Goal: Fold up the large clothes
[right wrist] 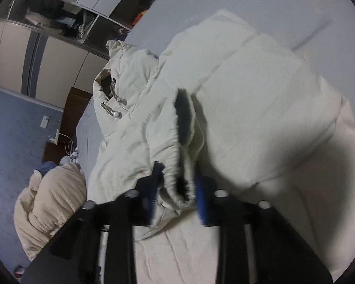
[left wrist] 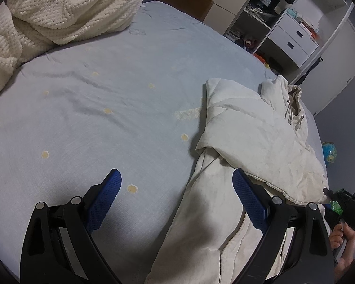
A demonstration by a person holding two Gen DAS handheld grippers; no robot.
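A cream padded jacket (left wrist: 248, 139) lies on the light blue bed sheet (left wrist: 106, 108), at the right of the left wrist view, hood toward the far right. My left gripper (left wrist: 175, 182) is open and empty above the sheet, its right finger over the jacket's lower part. In the right wrist view the jacket (right wrist: 236, 99) fills the middle, with the hood and drawstrings at the left. My right gripper (right wrist: 177, 187) is shut on the jacket's sleeve cuff (right wrist: 177, 189). The right gripper also shows at the left wrist view's right edge (left wrist: 329, 198), at the jacket's edge.
A cream knitted blanket (left wrist: 59, 11) is piled at the bed's far left, also in the right wrist view (right wrist: 52, 203). Wardrobe shelves with drawers (left wrist: 293, 37) stand beyond the bed. A globe (left wrist: 329, 152) sits past the right edge. A wooden headboard (right wrist: 71, 118) and wall sockets show.
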